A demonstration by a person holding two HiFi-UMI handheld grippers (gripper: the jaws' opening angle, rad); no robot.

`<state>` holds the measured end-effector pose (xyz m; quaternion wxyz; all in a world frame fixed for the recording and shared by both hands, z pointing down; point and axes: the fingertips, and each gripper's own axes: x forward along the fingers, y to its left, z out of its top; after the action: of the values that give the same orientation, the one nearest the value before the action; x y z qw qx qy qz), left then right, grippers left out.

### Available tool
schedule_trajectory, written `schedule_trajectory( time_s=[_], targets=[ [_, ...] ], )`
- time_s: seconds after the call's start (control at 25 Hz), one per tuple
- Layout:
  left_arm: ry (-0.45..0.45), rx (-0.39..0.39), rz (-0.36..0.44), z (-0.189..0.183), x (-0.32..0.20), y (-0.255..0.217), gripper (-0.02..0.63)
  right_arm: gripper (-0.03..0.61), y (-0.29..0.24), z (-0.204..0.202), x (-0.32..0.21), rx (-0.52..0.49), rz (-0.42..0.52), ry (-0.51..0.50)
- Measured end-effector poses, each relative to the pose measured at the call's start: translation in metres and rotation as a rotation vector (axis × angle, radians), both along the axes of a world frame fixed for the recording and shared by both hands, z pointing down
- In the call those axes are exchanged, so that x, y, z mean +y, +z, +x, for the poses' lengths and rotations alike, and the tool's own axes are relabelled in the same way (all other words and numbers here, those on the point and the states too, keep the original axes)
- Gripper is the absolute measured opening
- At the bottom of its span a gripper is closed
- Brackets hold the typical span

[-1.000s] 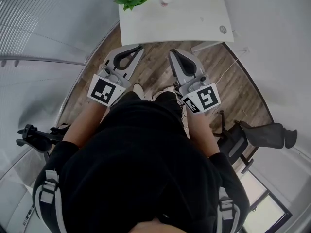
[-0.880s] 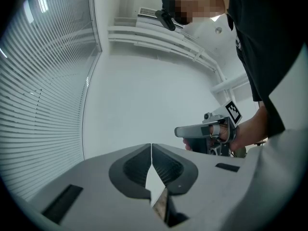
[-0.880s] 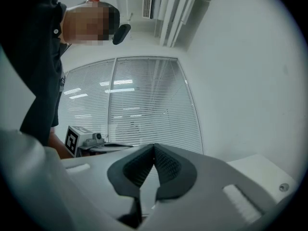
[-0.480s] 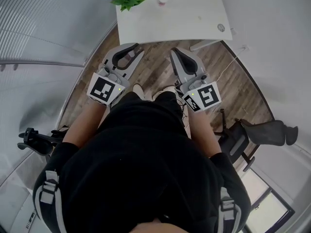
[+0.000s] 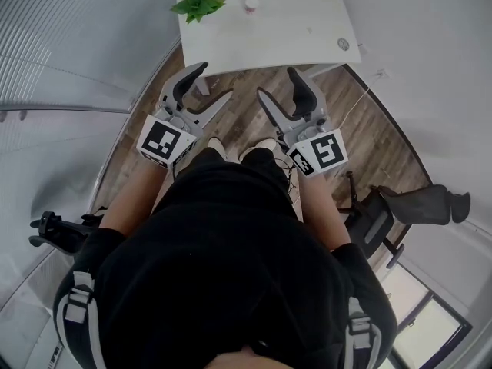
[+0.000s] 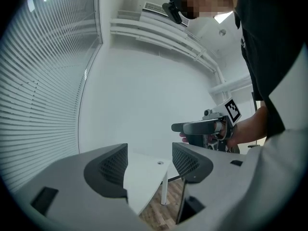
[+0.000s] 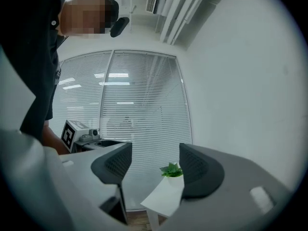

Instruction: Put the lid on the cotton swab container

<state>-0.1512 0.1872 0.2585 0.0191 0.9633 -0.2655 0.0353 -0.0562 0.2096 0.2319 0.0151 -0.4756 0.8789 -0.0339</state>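
A small round white-and-pink container (image 5: 250, 4) stands near the far edge of the white table (image 5: 277, 21), and I cannot make out a lid. Both grippers hang over the wooden floor in front of the table, short of its near edge. My left gripper (image 5: 214, 82) has its jaws opening and nothing between them. My right gripper (image 5: 277, 84) is likewise opening and empty. In the left gripper view the left gripper (image 6: 149, 163) frames a table corner (image 6: 143, 177), with the right gripper (image 6: 206, 128) to its right. In the right gripper view the right gripper (image 7: 155, 166) frames the plant (image 7: 172, 169).
A green potted plant (image 5: 198, 4) stands at the table's far left. A small grey disc (image 5: 343, 44) sits near its right corner. An office chair (image 5: 419, 204) stands at the right and a black chair base (image 5: 54, 227) at the left. Window blinds (image 5: 69, 29) line the left wall.
Both grippers' jaws have gone from shut to spread wide. The grippers have lifted slightly toward the table, and nothing has been picked up.
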Motion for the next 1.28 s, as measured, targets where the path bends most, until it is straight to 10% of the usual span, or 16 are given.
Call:
schedule_trajectory(
  time_s=[0.72,1.28],
  targets=[
    [-0.024,-0.019,-0.016,0.011,-0.024,0.014,0.298,0.307,0.008,0.028,-0.014,-0.021,-0.032,0.045],
    [-0.066,-0.017,0.021,0.095,-0.097,-0.005,0.298,0.308,0.016,0.117,-0.095,-0.028,-0.026,0.003]
  ],
)
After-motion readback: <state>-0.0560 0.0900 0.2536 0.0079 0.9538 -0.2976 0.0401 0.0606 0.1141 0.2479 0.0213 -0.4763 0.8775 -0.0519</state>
